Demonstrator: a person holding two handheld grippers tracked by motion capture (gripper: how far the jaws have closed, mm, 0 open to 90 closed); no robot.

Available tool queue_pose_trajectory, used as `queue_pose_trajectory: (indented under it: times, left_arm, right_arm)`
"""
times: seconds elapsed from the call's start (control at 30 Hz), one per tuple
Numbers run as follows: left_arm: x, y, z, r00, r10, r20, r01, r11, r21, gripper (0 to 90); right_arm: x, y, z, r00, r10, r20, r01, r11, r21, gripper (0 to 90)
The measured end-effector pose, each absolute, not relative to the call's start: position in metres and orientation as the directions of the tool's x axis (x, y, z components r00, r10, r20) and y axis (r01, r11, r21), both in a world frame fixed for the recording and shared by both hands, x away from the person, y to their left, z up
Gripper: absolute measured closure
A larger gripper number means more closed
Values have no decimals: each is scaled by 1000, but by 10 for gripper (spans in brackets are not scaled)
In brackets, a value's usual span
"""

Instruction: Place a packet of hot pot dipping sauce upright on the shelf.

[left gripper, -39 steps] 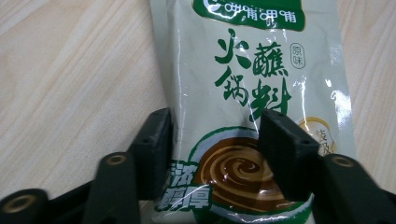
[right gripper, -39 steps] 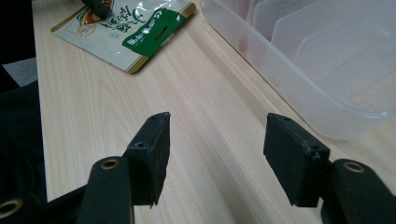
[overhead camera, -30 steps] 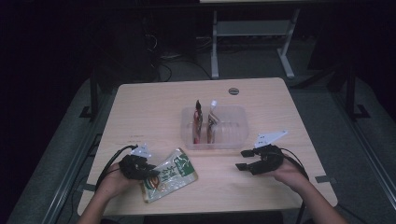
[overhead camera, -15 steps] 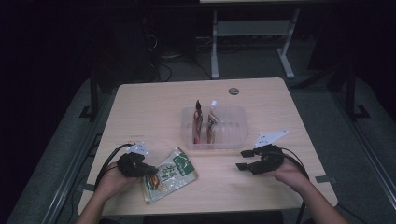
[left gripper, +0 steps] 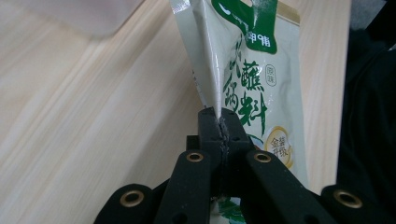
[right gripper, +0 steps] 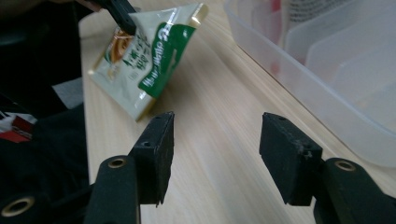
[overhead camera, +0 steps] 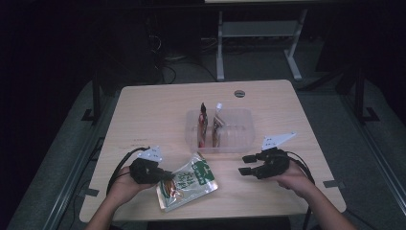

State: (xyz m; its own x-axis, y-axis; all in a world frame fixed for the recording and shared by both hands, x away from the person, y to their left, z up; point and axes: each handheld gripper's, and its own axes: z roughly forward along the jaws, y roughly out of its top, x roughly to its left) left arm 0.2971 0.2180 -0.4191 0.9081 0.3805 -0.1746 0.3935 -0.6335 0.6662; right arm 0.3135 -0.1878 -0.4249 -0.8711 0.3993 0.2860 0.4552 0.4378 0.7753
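While the left gripper (left gripper: 219, 123) is clamped on the edge of the green-and-white sauce pouch (overhead camera: 187, 181), the pouch is held near the table's (overhead camera: 158, 115) near left edge, apparently partly lifted. Right gripper (right gripper: 215, 140) is held open, empty, near the clear tray (overhead camera: 242, 125).

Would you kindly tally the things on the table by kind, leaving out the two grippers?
Green and white sauce packet, pinched at its edge by the left gripper: 1
Clear plastic container: 1
Packets standing upright in the container: 2
Total: 4
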Motion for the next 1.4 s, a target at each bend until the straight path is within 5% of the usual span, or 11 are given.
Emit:
queue_pose_trajectory:
  times: [0.73, 1.03, 1.4]
  left_arm:
    - [290, 159, -400, 946, 303, -117, 279, -575, 769, 900]
    - [288, 153, -401, 954, 280, -107, 257, -577, 776, 900]
    - [289, 154, -401, 954, 281, -102, 251, -569, 783, 899]
  right_arm:
    - [311, -159, -423, -882, 295, 367, 464, 410, 785, 440]
    - [311, -154, -423, -884, 254, 392, 466, 421, 778, 698]
    - [313, -155, -424, -886, 198, 419, 463, 414, 784, 868]
